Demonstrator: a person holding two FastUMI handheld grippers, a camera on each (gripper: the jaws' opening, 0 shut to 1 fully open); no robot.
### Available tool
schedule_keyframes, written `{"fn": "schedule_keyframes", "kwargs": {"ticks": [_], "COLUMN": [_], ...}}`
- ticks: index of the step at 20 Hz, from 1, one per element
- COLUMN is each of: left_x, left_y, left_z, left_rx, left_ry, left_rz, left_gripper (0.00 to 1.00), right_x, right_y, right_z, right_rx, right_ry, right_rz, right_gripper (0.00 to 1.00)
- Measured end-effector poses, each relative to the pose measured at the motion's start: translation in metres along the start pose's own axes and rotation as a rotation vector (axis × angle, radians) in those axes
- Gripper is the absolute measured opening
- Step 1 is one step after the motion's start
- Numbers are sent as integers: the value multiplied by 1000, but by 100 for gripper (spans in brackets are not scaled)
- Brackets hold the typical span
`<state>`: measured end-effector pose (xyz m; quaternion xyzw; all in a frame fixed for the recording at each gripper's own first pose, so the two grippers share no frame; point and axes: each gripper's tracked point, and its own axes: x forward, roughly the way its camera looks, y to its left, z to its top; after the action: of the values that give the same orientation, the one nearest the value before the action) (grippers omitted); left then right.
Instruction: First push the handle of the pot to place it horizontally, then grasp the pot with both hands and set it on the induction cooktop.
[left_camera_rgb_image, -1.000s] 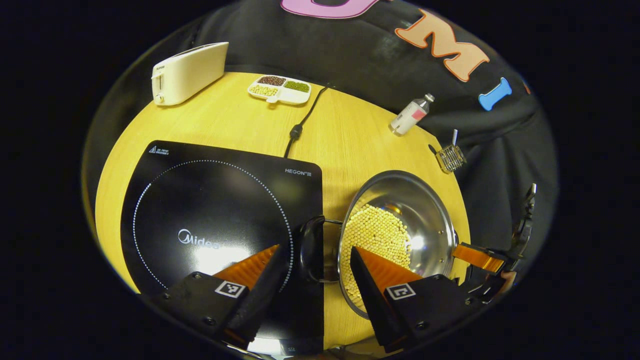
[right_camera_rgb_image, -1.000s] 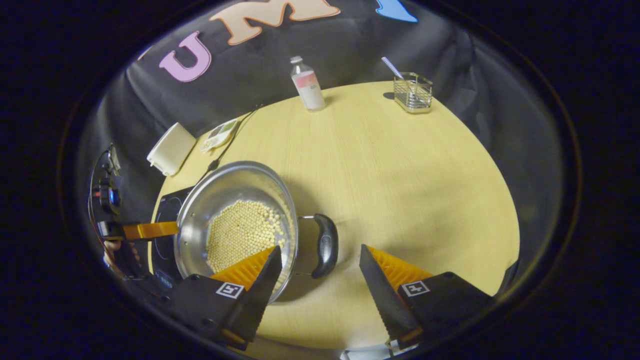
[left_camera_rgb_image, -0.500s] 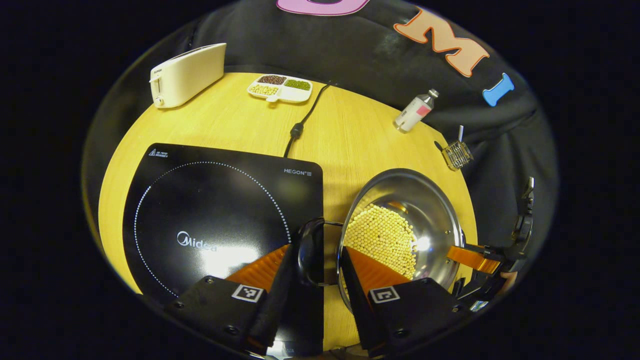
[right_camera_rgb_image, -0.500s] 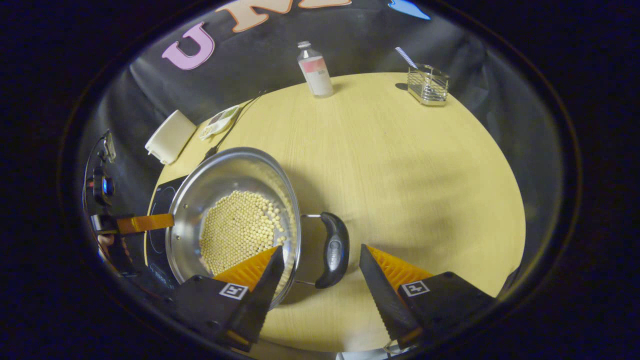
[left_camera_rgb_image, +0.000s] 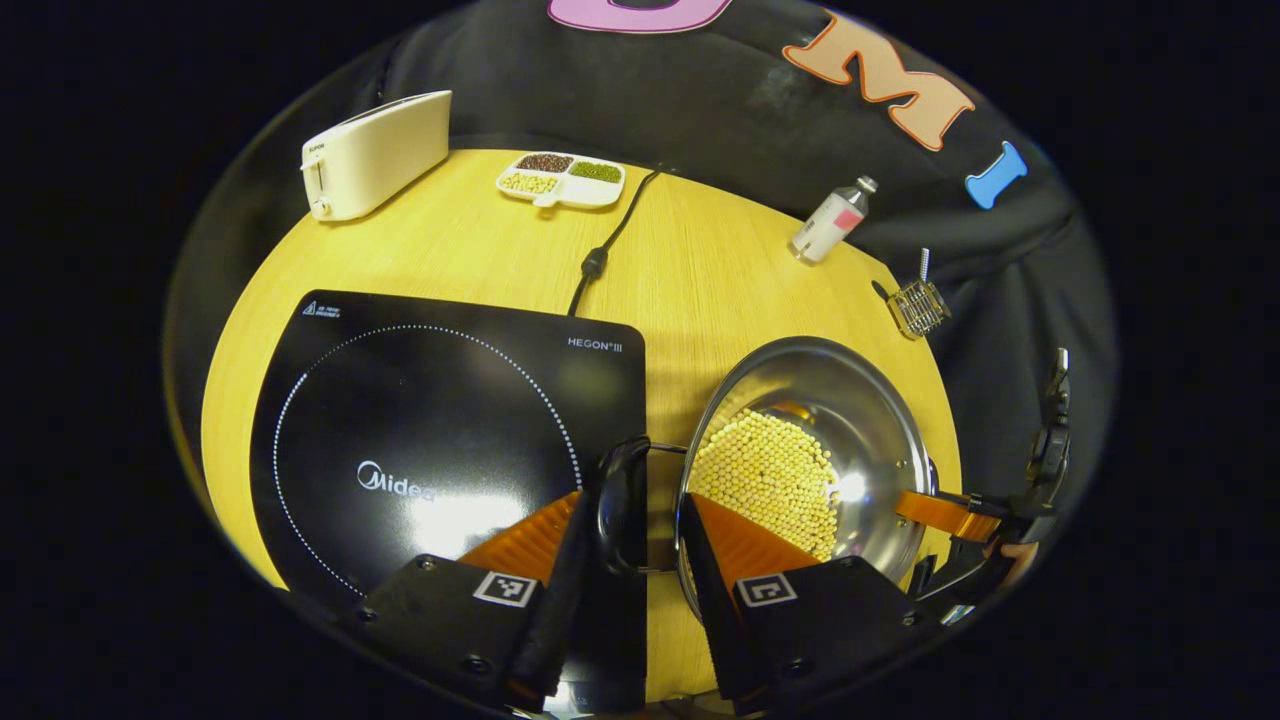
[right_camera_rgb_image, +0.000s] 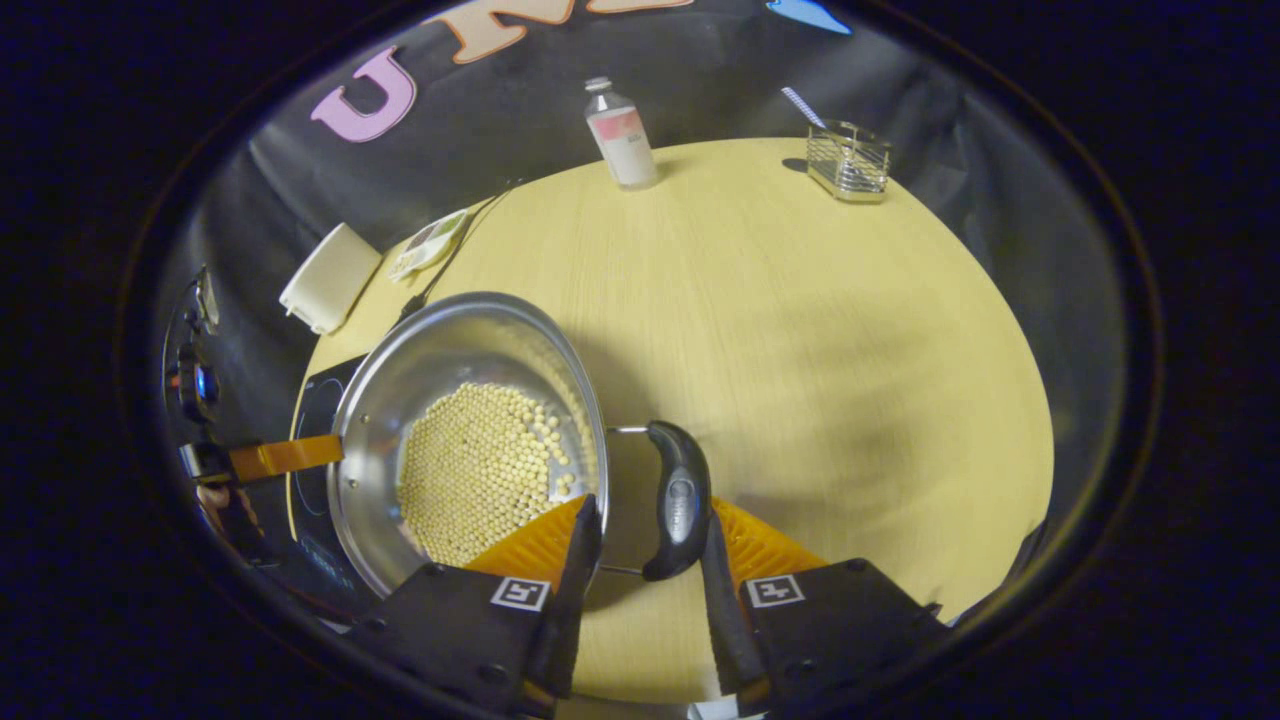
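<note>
A steel pot (left_camera_rgb_image: 860, 420) with yellow beans in it stands on the wooden table, just right of the black induction cooktop (left_camera_rgb_image: 420, 400). Its black left handle (left_camera_rgb_image: 620, 495) lies level over the cooktop's right edge, and my left gripper (left_camera_rgb_image: 635, 505) is shut on it. In the right gripper view the pot (right_camera_rgb_image: 440, 360) is at the left. Its black right handle (right_camera_rgb_image: 680, 495) sits between the fingers of my right gripper (right_camera_rgb_image: 652, 510), which is shut on it. Each view also catches the other gripper at the pot's far side.
At the table's far edge stand a white toaster (left_camera_rgb_image: 375, 150), a divided dish of beans (left_camera_rgb_image: 560, 178), a small bottle (left_camera_rgb_image: 828, 220) and a wire basket (left_camera_rgb_image: 918, 305). The cooktop's cord (left_camera_rgb_image: 600, 250) runs back across the table (left_camera_rgb_image: 700, 270).
My left gripper shut on the left handle first. My right gripper then moved in and its fingers shut on the right handle. The pot has barely shifted.
</note>
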<state>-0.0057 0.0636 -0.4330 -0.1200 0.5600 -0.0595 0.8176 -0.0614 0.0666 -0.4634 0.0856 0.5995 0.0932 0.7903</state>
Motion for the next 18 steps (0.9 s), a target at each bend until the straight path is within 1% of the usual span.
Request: {"fn": "schedule_keyframes", "kwargs": {"ticks": [1, 2, 3, 4, 5, 6, 7, 8, 10, 11, 12, 13, 14, 15, 17, 18], "left_x": [1, 1, 1, 1, 0, 0, -2, -3, -6, -8, -10, -12, -14, -18, -25, -30], "left_y": [0, -1, -2, -2, -3, -4, -4, -5, -5, -4, -3, -2, -2, 0, 3, 6], "left_z": [-1, -2, -2, -1, 0, 1, 2, 3, 6, 8, 10, 11, 13, 15, 17, 18], "left_rx": [-1, 1, 2, 7, 12, 18, 24, 26, 30, 31, 33, 35, 38, 39, 27, 22], "left_ry": [3, 2, 2, -2, -8, -13, -19, -22, -31, -39, -43, -46, -52, -59, -71, -74], "left_rz": [-1, -2, -1, -3, -4, -5, -6, -7, -9, -12, -14, -16, -17, -18, -21, -18], "left_gripper": [62, 59, 59, 59, 62, 61, 58, 61, 61, 58, 61, 58, 58, 61, 61, 58], "right_x": [-3, -4, -5, -6, -7, -9, -11, -12, -17, -20, -21, -24, -28, -30, -34, -37], "right_y": [-1, -1, 0, 0, -1, -1, -2, -2, 0, 0, 2, 4, 7, 10, 18, 23], "right_z": [-1, -1, -1, 0, 0, -1, -1, -1, 1, 2, 3, 6, 7, 10, 11, 12], "right_rx": [-1, -1, 2, 6, 8, 9, 10, 11, 16, 14, 13, 14, 14, 12, 7, 7], "right_ry": [-1, -3, -3, -4, -6, -9, -13, -16, -27, -33, -36, -38, -42, -48, -57, -60], "right_rz": [0, -3, -3, -5, -5, -6, -7, -9, -9, -8, -8, -10, -10, -9, -5, -2], "right_gripper": [51, 51, 51, 51, 51, 51, 51, 51, 51, 51, 51, 51, 51, 51, 51, 51]}}
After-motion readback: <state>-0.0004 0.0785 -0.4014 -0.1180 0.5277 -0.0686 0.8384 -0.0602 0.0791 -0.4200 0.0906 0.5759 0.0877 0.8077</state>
